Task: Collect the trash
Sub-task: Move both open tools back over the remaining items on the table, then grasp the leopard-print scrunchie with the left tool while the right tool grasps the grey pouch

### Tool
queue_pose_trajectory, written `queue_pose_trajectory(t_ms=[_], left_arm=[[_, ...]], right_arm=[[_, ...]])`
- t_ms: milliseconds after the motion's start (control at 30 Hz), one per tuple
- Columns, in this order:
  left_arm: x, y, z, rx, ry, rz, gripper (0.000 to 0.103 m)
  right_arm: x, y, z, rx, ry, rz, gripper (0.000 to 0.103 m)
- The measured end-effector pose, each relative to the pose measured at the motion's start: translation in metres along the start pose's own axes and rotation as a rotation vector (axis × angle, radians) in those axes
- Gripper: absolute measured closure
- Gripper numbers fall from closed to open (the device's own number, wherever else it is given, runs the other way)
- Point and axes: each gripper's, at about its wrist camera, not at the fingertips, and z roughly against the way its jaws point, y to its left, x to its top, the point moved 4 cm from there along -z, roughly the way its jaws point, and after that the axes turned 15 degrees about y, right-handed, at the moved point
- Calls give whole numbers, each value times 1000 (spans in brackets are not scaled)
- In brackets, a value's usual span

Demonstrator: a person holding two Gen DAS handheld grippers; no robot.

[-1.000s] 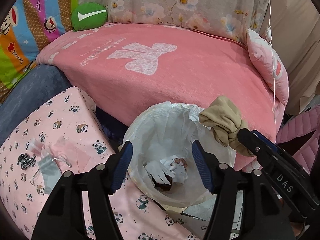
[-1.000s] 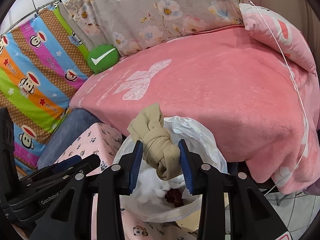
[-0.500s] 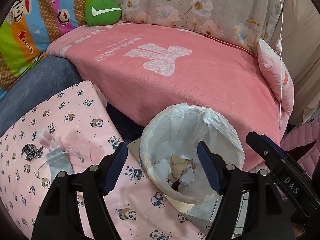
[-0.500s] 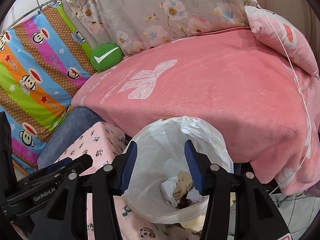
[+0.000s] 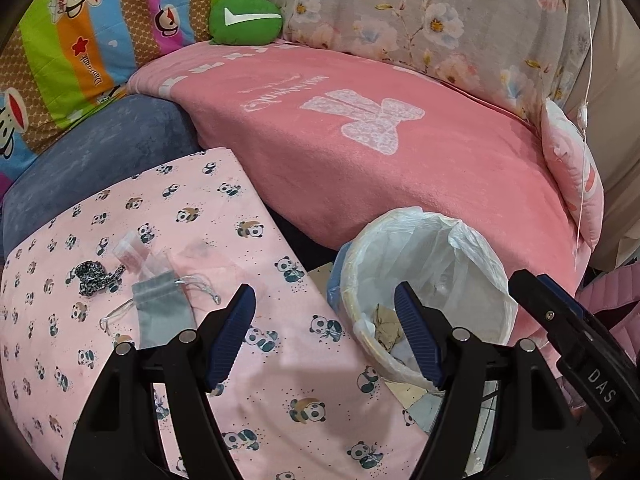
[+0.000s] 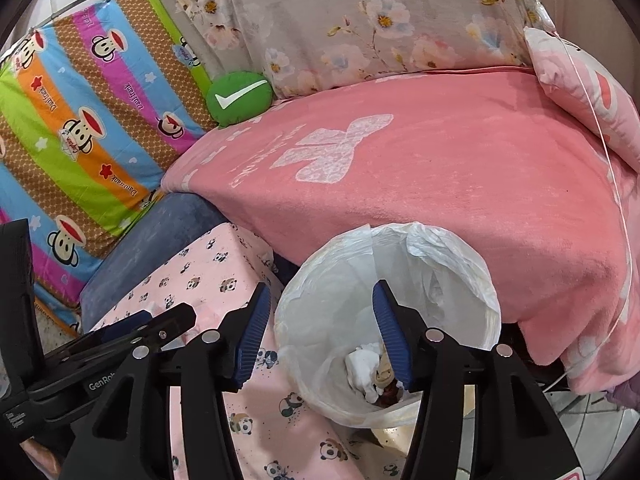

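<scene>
The remaining trash, a grey pouch (image 5: pixel 162 306) with clear wrappers (image 5: pixel 138 252) and a dark speckled scrap (image 5: pixel 92 276), is seen lying on the panda-print counter (image 5: pixel 224 216). It is judged light, soft and slippery; the pouch's bunched drawstring neck is best pinched. The left claw (image 5: pixel 322 338) is spread, empty. The right claw (image 6: pixel 320 332), whose jaws have just been opening, is held empty above the lined bin (image 6: pixel 400 248).

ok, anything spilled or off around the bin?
Nothing spilled. The beige rag sits inside the lined bin with white paper scraps. The grey pouch, clear wrappers and patterned scrunchie lie loose on the panda cloth.
</scene>
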Motion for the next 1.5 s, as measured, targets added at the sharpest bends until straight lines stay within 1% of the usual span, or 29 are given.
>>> queue_pose_trajectory(t_ms=[100,200,367,600,800,867,1067,1233,1300,1500], left_arm=[[-3,14,4,5,-6,23,34],[-7,30,7,12,-8,50,34],[-15,58,11,36,-12,87,34],[-26,111,9,71,2,175,34],[-38,165,3,129,18,247,29],[-40,183,-1,143,30,274,29],[-44,233,-15,179,60,344,25],[-37,267,-30,169,72,393,25],[-33,275,-36,165,80,406,25],[-18,286,-57,115,95,426,25]], right_arm=[[-4,14,-1,1,8,24,48],[-9,31,-5,2,19,51,44],[-16,55,-11,7,37,86,43],[-31,99,-29,17,94,154,42],[-46,137,-57,31,145,206,41],[-52,155,-73,31,172,233,38],[-64,191,-109,32,232,277,38],[-74,219,-145,22,281,318,38],[-75,227,-161,8,298,333,38],[-83,236,-193,-22,335,322,38]])
